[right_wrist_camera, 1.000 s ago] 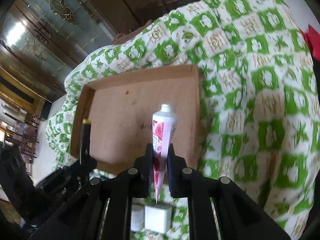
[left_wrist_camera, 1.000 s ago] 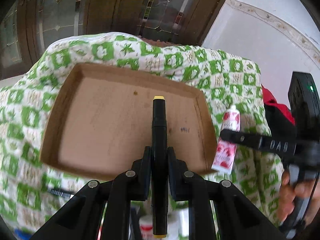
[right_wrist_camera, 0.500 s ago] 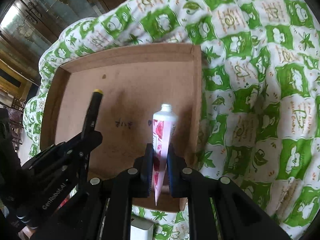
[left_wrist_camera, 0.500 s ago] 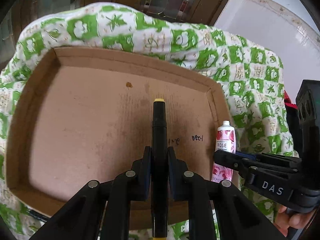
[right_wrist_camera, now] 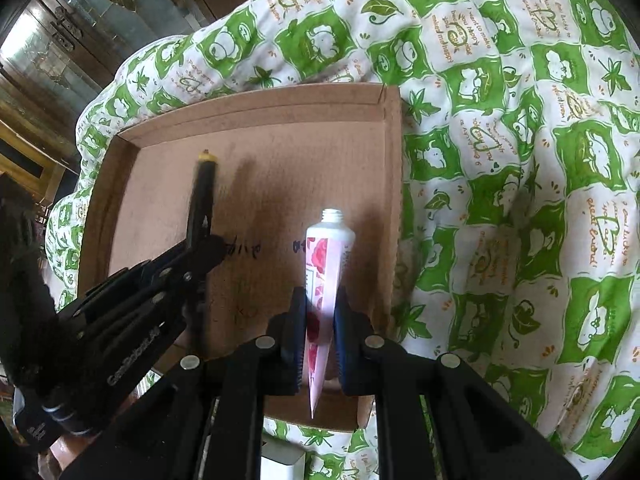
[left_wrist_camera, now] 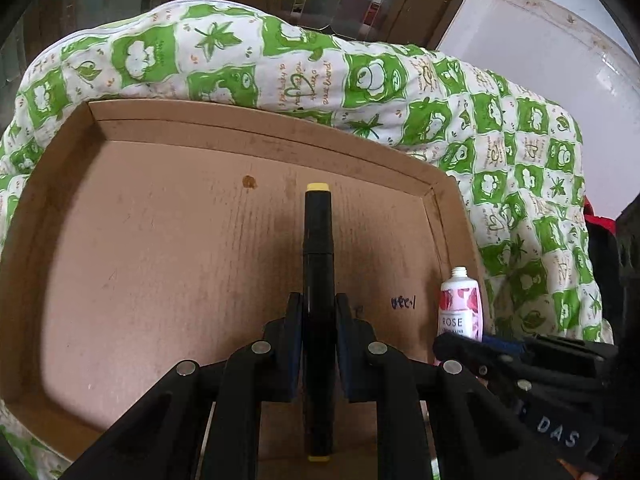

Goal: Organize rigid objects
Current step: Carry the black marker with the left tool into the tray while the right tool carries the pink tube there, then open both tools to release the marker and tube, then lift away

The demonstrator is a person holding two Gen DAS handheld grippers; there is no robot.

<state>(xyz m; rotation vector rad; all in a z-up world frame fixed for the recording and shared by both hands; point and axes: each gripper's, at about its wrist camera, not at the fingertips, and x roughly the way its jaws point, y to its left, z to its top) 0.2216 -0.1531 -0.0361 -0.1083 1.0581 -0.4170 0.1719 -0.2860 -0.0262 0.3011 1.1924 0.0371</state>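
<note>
A green-and-white patterned quilt (left_wrist_camera: 400, 92) covers the whole surface, and on it lies one shallow cardboard tray (left_wrist_camera: 256, 128) with low walls on all four sides. Its brown floor is bare except for a small stain and some pen marks, so there is wide free room to the left of both tools.

Two grippers point down over the tray. The left gripper (left_wrist_camera: 318, 308) is clamped on one black marker (left_wrist_camera: 318, 240) with yellow ends, which runs straight out ahead between the pads, over the tray's middle. The right gripper (right_wrist_camera: 322, 304) is clamped on one uncapped rose-print tube (right_wrist_camera: 326, 256), pinched by its flat tail, nozzle forward, close beside the tray's right wall. Whether either thing touches the floor cannot be told.
</note>
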